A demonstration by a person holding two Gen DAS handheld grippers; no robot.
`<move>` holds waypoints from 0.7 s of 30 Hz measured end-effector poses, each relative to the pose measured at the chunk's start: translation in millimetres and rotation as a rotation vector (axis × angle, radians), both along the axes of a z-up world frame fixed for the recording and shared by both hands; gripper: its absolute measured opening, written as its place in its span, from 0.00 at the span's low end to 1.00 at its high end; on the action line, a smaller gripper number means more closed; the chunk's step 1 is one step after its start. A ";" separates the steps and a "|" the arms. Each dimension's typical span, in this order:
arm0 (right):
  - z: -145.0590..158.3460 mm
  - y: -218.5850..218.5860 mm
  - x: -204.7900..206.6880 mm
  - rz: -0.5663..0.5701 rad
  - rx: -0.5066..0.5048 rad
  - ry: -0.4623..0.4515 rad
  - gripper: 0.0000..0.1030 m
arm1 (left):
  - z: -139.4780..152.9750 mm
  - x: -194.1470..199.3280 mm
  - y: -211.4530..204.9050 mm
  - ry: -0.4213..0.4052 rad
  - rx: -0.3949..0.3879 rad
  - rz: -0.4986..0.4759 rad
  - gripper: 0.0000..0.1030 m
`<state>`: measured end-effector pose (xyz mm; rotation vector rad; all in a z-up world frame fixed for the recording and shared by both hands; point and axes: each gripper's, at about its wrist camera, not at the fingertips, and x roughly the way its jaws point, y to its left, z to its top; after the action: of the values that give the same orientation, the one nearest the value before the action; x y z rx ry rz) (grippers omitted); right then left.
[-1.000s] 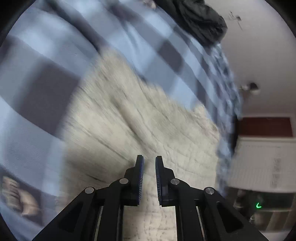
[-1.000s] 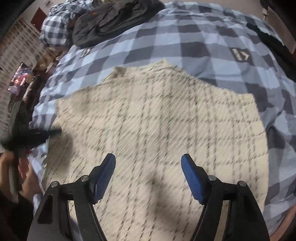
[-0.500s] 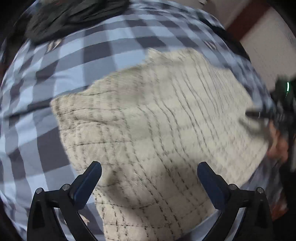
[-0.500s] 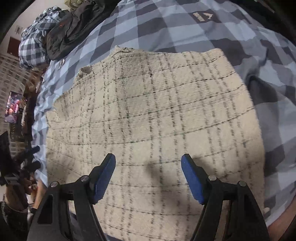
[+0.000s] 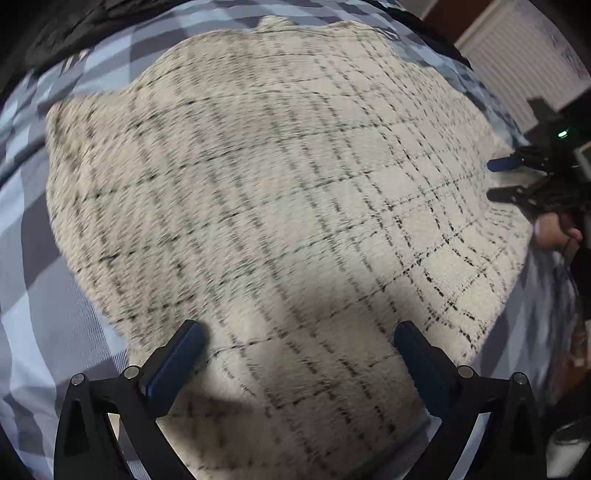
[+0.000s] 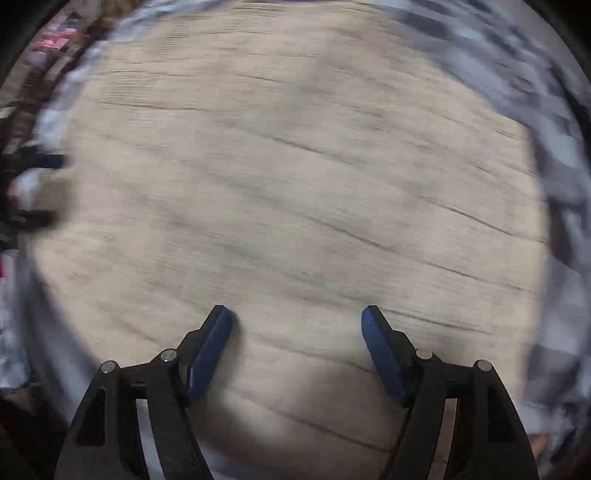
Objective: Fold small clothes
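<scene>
A cream garment with thin black check lines (image 5: 280, 192) lies spread flat on a blue and grey checked bedspread (image 5: 44, 332). My left gripper (image 5: 295, 354) is open wide and empty, low over the garment's near edge. My right gripper (image 6: 297, 339) is open and empty, close over the same garment (image 6: 295, 177), which is blurred in the right wrist view. The right gripper also shows in the left wrist view (image 5: 498, 179) at the garment's right edge, and the left gripper shows in the right wrist view (image 6: 48, 188) at its left edge.
A black garment (image 5: 74, 26) lies at the bed's far end. A white radiator (image 5: 524, 62) and dark furniture stand beyond the bed on the right. The bedspread (image 6: 554, 129) surrounds the garment on all sides.
My left gripper opened wide and swung round to face across the garment, then moved closer. My right gripper stayed open and dropped closer to the cloth, moving fast.
</scene>
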<state>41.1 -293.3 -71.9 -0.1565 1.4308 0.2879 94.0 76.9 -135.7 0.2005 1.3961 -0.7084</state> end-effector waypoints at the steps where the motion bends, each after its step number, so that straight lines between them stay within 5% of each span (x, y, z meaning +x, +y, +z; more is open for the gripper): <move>1: -1.4 -23.7 2.0 -0.055 0.001 0.009 0.70 | 1.4 3.1 4.3 0.006 -0.005 0.008 1.00; 7: 32.4 -69.4 -10.5 -0.163 -0.106 -0.106 0.70 | 27.3 22.3 46.5 -0.140 0.266 0.151 0.99; 10: 67.0 -17.0 -24.5 -0.016 -0.053 -0.202 0.71 | 41.8 5.6 27.6 -0.171 0.247 0.075 0.99; 12: 81.1 41.3 -36.4 0.142 0.001 -0.226 0.72 | 49.4 -19.2 3.8 -0.149 0.164 -0.030 0.99; 14: 80.9 96.2 -48.1 0.294 0.024 -0.218 0.72 | 49.0 -44.0 -28.2 -0.081 0.045 -0.147 1.00; 16: 67.1 133.6 -62.9 0.433 0.003 -0.194 0.72 | 39.1 -68.0 -59.4 -0.056 0.010 -0.257 1.00; 18: 44.1 158.2 -73.1 0.535 -0.046 -0.158 0.72 | 13.0 -80.5 -77.5 -0.100 0.130 -0.310 1.00; 21: 11.0 145.7 -73.9 0.546 -0.113 -0.092 0.73 | -19.6 -82.0 -71.8 -0.160 0.286 -0.329 1.00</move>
<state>-32.8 -147.6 -60.9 -0.6488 1.2935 0.6378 12.0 5.1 -155.3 0.7101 1.3193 -0.7414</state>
